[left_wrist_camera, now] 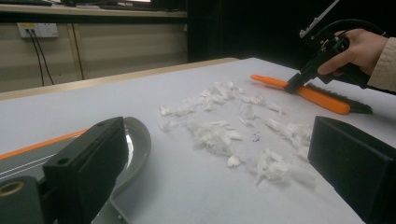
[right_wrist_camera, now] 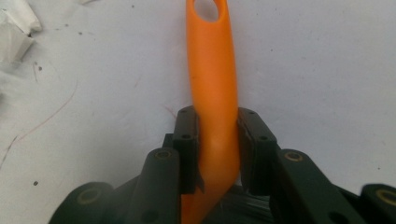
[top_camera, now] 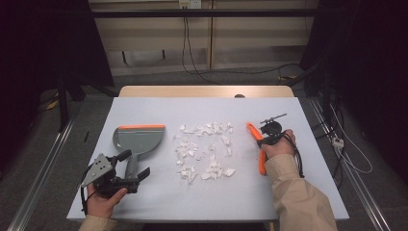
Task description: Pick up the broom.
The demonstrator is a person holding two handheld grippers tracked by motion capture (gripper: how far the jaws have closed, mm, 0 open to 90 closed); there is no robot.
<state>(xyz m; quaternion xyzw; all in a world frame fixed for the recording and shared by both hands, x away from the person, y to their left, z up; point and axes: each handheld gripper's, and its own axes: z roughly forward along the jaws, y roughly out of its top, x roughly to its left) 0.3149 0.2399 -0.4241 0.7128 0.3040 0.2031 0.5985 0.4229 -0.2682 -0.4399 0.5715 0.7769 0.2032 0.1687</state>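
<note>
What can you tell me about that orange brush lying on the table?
The orange plastic hand brush with dark bristles lies flat on the white table top, right of the scattered white paper scraps. It is long and slim; its handle tapers to a rounded end with an oval hanging hole, and a row of dark bristles runs along one side of the other end. The right gripper is shut on the handle, one black pad pressing each side.

No text, label, brand, number or sign could be read on anything on the table or behind it.
</note>
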